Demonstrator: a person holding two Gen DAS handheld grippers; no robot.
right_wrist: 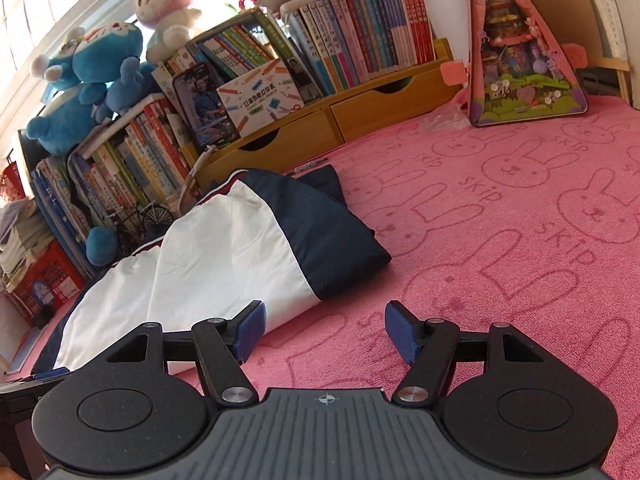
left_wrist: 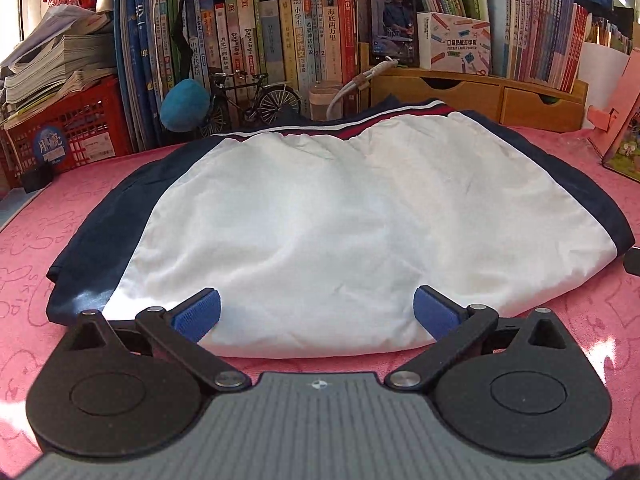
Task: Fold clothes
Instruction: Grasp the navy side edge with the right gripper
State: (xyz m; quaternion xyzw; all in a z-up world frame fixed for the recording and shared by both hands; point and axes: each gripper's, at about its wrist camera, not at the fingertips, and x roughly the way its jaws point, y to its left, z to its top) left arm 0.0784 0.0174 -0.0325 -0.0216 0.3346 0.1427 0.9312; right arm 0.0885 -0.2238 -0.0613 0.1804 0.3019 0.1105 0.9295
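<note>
A white and navy garment (left_wrist: 320,216) with a red and white stripe along its far edge lies folded flat on the pink cloth. My left gripper (left_wrist: 316,312) stands open just above the garment's near white edge, its blue pads (left_wrist: 198,314) apart with nothing pinched. In the right wrist view the same garment (right_wrist: 224,240) lies to the left. My right gripper (right_wrist: 324,330) is open over bare pink cloth beside the garment's near right corner, holding nothing. The other gripper (right_wrist: 24,384) shows at the left edge of that view.
The pink bunny-print cloth (right_wrist: 520,220) covers the table. Books (left_wrist: 248,40), a red crate (left_wrist: 72,128), a model bicycle (left_wrist: 256,100) and wooden drawers (left_wrist: 480,92) line the back. Plush toys (right_wrist: 92,80) and a pink toy house (right_wrist: 524,48) stand behind.
</note>
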